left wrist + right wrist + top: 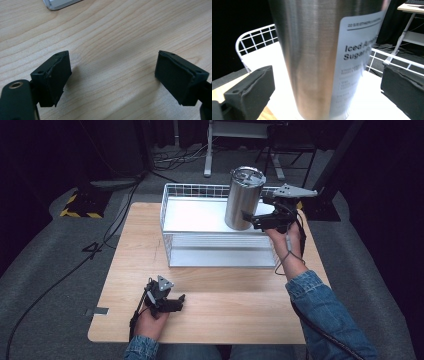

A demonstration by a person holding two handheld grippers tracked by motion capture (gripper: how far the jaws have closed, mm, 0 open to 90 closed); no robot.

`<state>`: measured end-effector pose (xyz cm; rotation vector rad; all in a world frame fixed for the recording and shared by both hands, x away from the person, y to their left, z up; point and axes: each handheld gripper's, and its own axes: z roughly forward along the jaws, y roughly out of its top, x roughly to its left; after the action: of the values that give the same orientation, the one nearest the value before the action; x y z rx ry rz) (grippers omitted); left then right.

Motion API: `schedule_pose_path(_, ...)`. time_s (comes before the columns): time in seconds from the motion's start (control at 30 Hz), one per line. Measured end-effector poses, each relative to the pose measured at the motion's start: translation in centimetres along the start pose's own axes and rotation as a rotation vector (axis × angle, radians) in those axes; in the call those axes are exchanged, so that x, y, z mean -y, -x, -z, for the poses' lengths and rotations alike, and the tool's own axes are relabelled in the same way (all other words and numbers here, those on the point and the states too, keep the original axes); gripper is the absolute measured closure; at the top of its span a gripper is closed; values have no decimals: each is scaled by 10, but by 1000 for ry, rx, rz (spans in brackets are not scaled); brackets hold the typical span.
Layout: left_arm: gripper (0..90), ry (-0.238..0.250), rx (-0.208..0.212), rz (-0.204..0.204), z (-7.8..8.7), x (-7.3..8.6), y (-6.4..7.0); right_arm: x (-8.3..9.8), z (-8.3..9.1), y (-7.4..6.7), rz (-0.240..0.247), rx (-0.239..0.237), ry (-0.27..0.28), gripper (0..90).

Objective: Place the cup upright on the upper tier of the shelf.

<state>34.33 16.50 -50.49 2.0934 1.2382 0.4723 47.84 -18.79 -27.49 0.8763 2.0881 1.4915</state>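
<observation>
Upright on the top shelf of a white wire rack (172, 220), toward its right side: a tall stainless steel tumbler (243, 197), lid on, seen from the high view. Rack set at the far middle of a light wooden table (130, 250).

Right gripper (257, 218) at the tumbler's lower right, held by a hand (286, 236) in a denim sleeve (320, 310), grey three-cornered plate (295, 192) on top. Jaws spread, one pad just in front of the tumbler's base, the other behind it toward the rack's right edge. In the right gripper view, tumbler (312, 55) squarely between the two black pads (254, 92), filling the middle, with a clear gap of white shelf on either side; neither pad touching the metal. A white printed label (357, 65) on the tumbler's side turned toward the right pad, text partly blurred, "Iced" and "Sugar" legible. White wire rim of the rack (254, 37) behind and beside the tumbler.

Left gripper (176, 303) low over the near left part of the table, well apart from rack and tumbler, hand (150, 320) resting at the table's near edge. In the left gripper view, jaws spread wide over bare wood grain (112, 37), pads (58, 75) holding nothing; a corner of the rack's white base (60, 3) at the top edge.
</observation>
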Motion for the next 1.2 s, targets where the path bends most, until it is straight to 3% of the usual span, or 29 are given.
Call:
schedule_pose_path(0.4, 142, 2, 1, 2, 0, 0, 0, 5, 32, 0, 5, -19, 6, 0)
schedule_pose_path(0.8, 143, 2, 1, 2, 0, 0, 0, 18, 90, -2, -3, -14, 55, 0)
schedule_pose_path(0.93, 142, 2, 1, 2, 0, 0, 0, 25, 103, -3, 7, 4, 47, 0)
schedule_pose_path(1.1, 142, 2, 1, 2, 0, 0, 0, 35, 112, -7, 55, 59, 11, 1)
schedule_pose_path(1.2, 142, 1, 0, 2, 0, 0, 0, 41, 118, -10, 64, 63, -3, 1)
